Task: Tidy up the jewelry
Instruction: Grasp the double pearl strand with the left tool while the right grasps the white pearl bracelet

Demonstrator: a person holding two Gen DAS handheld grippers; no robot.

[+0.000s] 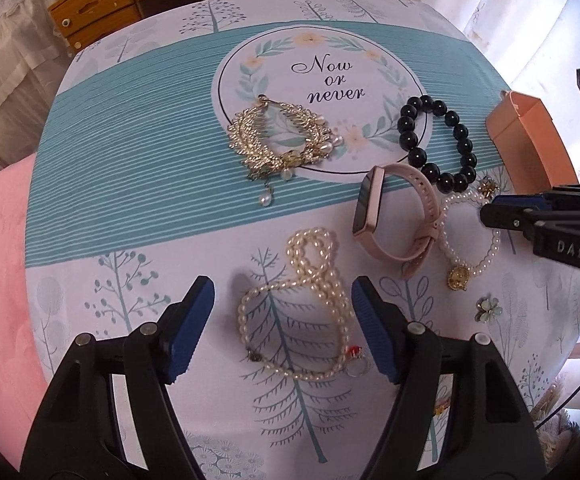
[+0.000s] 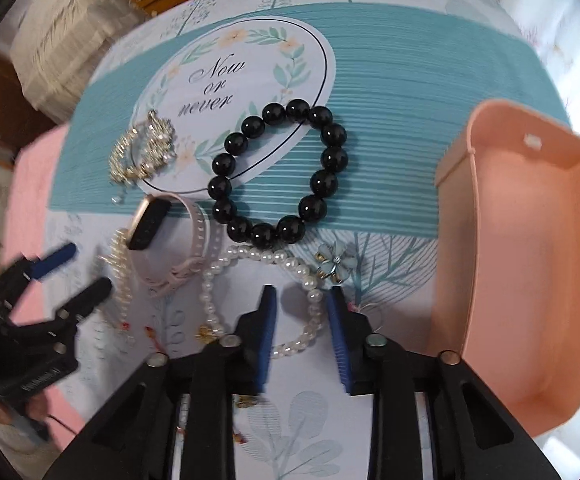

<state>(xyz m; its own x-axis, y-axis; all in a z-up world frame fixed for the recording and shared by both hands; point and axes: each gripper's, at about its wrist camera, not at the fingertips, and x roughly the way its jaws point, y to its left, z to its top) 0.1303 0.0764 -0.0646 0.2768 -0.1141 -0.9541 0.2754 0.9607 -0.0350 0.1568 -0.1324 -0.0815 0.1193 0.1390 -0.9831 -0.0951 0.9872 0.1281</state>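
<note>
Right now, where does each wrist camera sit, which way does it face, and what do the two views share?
Left wrist view: on the left hand-held gripper, looking steeply down at the table; its fingers straddle the pearl necklace.
Right wrist view: on the right hand-held gripper, looking down; its fingers flank the pearl bracelet, beside the pink box.
Shared: black bead bracelet, pink watch, pearl bracelet, gold hair comb, box, each other's gripper.

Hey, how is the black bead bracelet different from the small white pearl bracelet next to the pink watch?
The black bead bracelet has large, glossy dark beads; the white pearl bracelet has much smaller pale ones. The black one lies as an open ring partly on the teal band of the tablecloth; the pearl one lies nearer, between the fingers of the right tool, and carries a gold pendant. Both lie flat as closed loops.
</note>
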